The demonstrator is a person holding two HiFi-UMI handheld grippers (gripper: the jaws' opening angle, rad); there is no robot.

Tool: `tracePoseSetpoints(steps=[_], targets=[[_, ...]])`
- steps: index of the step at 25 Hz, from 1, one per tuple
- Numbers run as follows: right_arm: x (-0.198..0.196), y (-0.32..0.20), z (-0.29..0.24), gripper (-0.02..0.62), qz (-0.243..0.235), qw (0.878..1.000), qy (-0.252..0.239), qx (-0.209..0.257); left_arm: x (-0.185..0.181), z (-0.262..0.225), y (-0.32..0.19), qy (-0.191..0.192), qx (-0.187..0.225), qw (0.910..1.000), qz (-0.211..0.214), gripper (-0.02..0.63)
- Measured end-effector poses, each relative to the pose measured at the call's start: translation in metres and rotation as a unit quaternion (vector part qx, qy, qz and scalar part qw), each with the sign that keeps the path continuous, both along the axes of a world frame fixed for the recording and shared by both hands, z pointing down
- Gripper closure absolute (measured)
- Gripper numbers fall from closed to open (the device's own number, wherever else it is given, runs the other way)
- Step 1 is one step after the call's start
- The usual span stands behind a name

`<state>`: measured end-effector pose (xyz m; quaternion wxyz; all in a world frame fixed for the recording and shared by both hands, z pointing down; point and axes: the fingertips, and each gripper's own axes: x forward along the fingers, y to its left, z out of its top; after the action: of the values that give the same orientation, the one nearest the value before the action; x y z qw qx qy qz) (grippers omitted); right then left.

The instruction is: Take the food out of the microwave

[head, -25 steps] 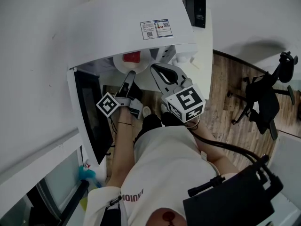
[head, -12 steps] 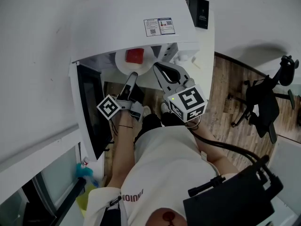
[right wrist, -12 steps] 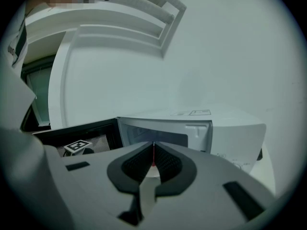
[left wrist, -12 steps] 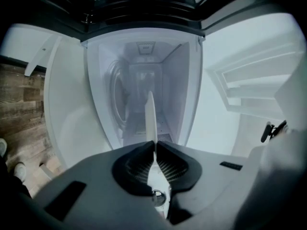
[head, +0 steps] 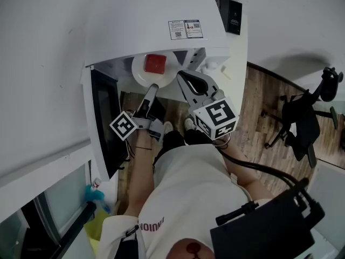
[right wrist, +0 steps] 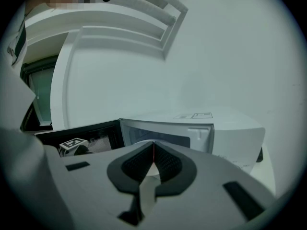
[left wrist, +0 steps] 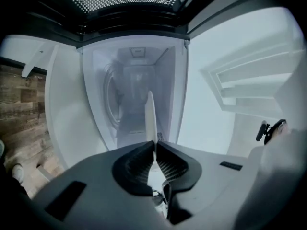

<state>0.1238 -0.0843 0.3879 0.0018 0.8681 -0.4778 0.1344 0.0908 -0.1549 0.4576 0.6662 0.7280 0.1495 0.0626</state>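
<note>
A white plate (head: 141, 74) with a red block of food (head: 155, 63) sticks out of the white microwave's (head: 151, 20) mouth. The microwave's dark door (head: 105, 123) hangs open at the left. My left gripper (head: 152, 87) is shut on the plate's near rim. In the left gripper view that rim (left wrist: 150, 114) runs edge-on between the jaws of my left gripper (left wrist: 154, 147), with the cavity (left wrist: 129, 95) behind. My right gripper (head: 180, 75) sits by the plate's right edge, jaws together. In the right gripper view my right gripper (right wrist: 153, 145) faces the microwave (right wrist: 192, 128); whether it touches the plate I cannot tell.
A black box (head: 230, 15) stands behind the microwave on the white counter. A black office chair (head: 307, 112) is on the wood floor (head: 264, 107) at the right. The open door (right wrist: 91, 131) borders the left side. A white wall lies left.
The plate has come further out of the microwave, so the whole red block now shows. My left gripper has drawn back with it. My right gripper has hardly moved.
</note>
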Motion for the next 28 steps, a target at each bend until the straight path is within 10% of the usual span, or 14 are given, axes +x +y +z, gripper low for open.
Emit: tracePoseSetpoints(steps=[28], targets=[[-0.007,0.002,-0.005,0.574,-0.002,1.000,0.009,0.010,-0.024,-0.011,0.014,0.016,0.001,0.9997,0.019,0.580]])
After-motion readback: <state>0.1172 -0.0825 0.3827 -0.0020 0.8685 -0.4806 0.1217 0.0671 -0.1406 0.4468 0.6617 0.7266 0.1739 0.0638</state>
